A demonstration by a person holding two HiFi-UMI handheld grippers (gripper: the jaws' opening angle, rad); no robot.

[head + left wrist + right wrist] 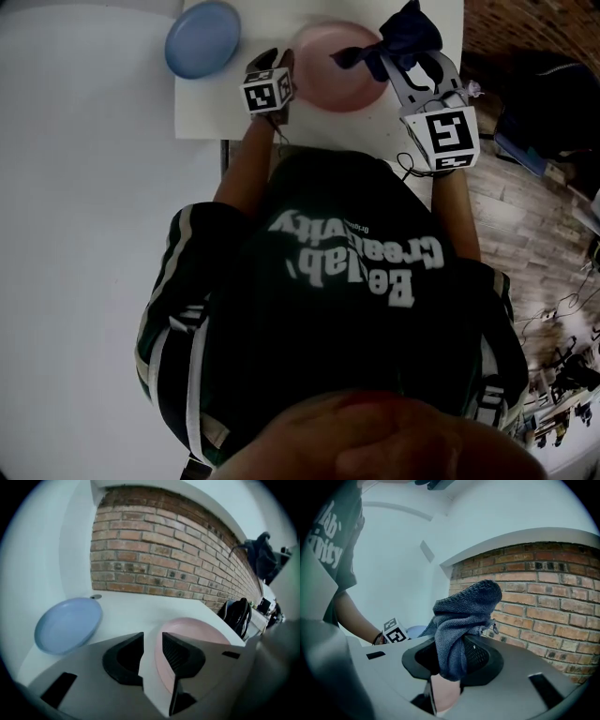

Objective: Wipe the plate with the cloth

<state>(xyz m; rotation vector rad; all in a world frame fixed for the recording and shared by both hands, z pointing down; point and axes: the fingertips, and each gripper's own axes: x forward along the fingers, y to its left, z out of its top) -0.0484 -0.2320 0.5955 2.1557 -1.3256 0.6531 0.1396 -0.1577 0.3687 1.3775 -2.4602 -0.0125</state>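
Observation:
A pink plate (333,80) lies on the white table (202,108), seen too in the left gripper view (201,630). My left gripper (281,61) hovers over the plate's left rim; its jaws (152,639) stand open with nothing between them, only table and plate rim behind the gap. My right gripper (401,58) is at the plate's right side, shut on a dark blue cloth (398,37). In the right gripper view the cloth (461,620) bunches up above the jaws (450,653) and hangs between them, raised off the plate.
A blue plate (202,37) sits left of the pink one, also in the left gripper view (68,624). A brick wall (164,559) runs behind the table. A black backpack (239,613) stands past the table's right end. Wooden floor (525,206) lies to the right.

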